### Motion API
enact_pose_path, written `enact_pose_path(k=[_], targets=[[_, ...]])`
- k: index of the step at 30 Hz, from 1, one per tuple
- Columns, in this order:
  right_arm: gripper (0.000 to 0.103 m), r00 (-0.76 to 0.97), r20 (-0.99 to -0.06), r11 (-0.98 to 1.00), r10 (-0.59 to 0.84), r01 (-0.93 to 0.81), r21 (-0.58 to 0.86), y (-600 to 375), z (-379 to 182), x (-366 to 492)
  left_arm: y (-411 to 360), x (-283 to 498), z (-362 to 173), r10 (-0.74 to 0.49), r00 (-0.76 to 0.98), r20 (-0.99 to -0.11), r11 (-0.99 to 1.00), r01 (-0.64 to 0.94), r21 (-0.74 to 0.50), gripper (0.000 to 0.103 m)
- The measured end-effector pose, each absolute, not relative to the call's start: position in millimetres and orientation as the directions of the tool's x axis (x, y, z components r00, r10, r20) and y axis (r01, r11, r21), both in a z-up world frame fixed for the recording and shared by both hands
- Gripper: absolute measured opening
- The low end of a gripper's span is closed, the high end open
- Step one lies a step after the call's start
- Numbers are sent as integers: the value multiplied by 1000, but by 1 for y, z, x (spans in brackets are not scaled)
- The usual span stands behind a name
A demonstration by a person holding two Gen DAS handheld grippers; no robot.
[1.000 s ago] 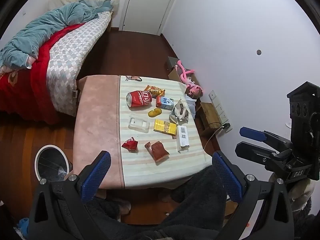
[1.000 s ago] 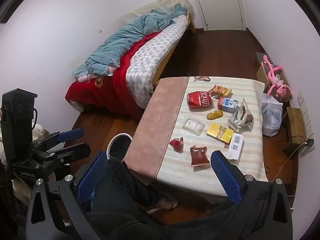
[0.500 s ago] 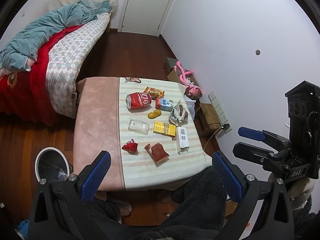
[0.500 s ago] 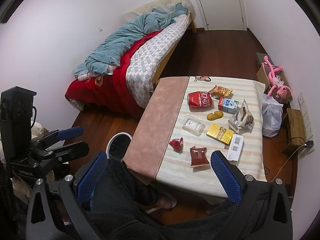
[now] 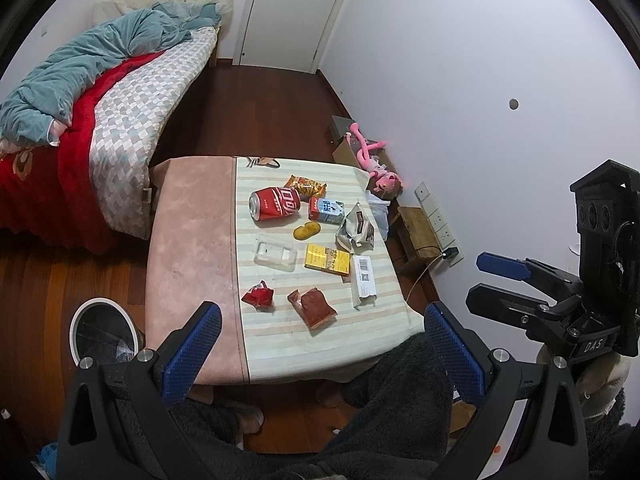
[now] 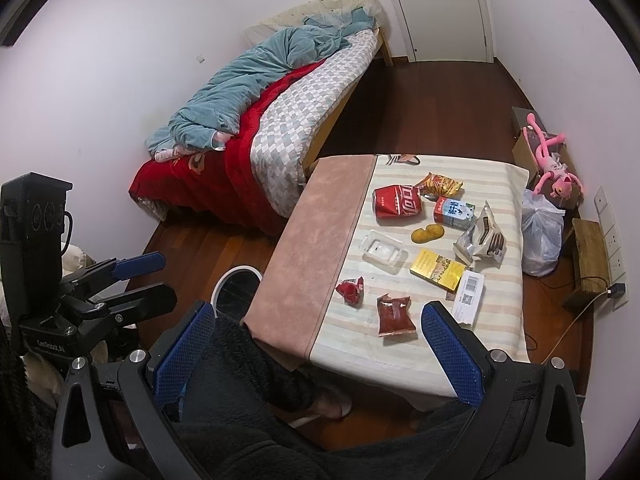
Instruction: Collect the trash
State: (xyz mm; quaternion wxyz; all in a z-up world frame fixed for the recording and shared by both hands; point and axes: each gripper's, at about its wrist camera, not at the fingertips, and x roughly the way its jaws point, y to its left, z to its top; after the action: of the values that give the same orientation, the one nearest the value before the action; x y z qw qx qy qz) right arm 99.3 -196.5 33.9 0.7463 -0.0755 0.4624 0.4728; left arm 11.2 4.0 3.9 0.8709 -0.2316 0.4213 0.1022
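Two grippers held high over a littered table.
Left gripper and right gripper both gape, grasping nothing; red can lies toppled.

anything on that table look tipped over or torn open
Yes. The red can lies on its side near the table's far end. The silver wrapper gapes open and the small red wrapper is crumpled. Both grippers, left and right, hang open, touching nothing.

Mid-frame, the cloth-covered bench carries the crushed red soda can; the white-rimmed round trash bin stands on the floor at lower left.
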Motion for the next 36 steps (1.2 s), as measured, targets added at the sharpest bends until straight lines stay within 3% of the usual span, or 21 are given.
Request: enact_pose_path(k=[36], targets=[[103,137,-756,534,640,-786,310,-201,46,108,3,13,5,-15,629,-777,875,-368,-314,103]])
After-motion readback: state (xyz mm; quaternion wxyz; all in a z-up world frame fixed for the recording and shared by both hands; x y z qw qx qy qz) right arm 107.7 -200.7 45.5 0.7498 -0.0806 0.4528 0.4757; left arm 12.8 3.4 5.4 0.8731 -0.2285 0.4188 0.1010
